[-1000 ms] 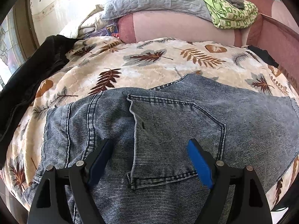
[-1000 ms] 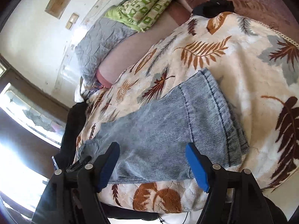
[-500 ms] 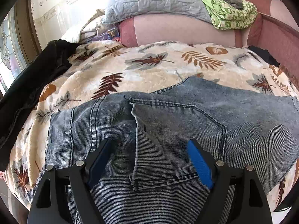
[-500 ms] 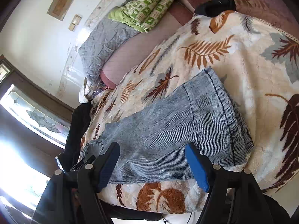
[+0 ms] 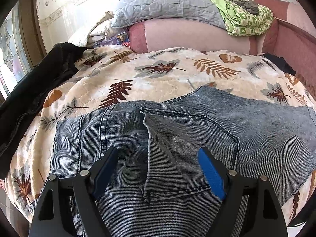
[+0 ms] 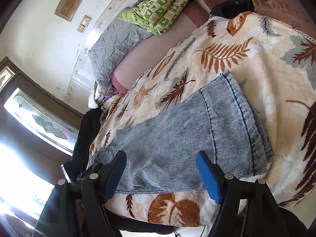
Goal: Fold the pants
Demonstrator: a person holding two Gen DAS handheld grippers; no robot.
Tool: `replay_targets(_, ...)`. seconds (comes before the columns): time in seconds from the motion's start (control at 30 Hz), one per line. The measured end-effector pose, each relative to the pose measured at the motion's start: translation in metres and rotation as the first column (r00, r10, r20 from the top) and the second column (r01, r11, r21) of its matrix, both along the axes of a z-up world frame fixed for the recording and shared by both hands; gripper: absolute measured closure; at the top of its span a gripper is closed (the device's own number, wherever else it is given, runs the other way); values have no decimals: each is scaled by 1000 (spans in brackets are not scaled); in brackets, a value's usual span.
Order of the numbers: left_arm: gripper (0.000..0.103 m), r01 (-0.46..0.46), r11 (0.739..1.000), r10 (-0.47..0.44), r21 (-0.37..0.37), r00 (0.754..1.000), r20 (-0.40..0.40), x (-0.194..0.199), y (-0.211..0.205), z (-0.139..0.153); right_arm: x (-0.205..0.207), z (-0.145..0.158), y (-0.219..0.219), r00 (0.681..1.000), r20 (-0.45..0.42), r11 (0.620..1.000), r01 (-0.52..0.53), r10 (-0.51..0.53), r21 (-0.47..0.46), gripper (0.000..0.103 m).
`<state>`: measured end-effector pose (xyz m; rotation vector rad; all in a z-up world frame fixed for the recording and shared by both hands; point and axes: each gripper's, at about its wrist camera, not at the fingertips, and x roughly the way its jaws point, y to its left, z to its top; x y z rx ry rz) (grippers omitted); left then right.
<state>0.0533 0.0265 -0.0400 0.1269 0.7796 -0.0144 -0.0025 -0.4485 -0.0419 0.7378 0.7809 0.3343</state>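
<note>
Blue denim pants [image 5: 177, 134] lie flat on a cream blanket with leaf prints [image 5: 158, 73]. In the left wrist view the waist end with a back pocket [image 5: 187, 158] fills the lower half. My left gripper [image 5: 158, 154] hovers over that pocket, open, with nothing between its blue pads. The right wrist view shows the leg end of the pants [image 6: 197, 138], its hem [image 6: 246, 122] toward the right. Above the leg's near edge my right gripper [image 6: 161, 158] stands open and holds nothing.
A black garment [image 5: 35, 90] lies along the blanket's left side. At the back sit a grey quilted pillow [image 5: 167, 6] and a green patterned blanket [image 5: 246, 17] on the pink sofa back [image 5: 187, 35]. A small black item [image 6: 233, 7] lies at the far corner.
The left wrist view has tilted slightly, so the pants and blanket sit a little lower in frame. The right wrist view has shifted slightly too. Both grippers stay open.
</note>
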Motion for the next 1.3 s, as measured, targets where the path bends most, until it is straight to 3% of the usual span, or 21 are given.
replay_targets(1.3, 20, -6, 999, 7, -32, 999, 39, -3, 6, 8, 0, 0, 2, 1000, 13, 1000, -18, 18, 7, 27)
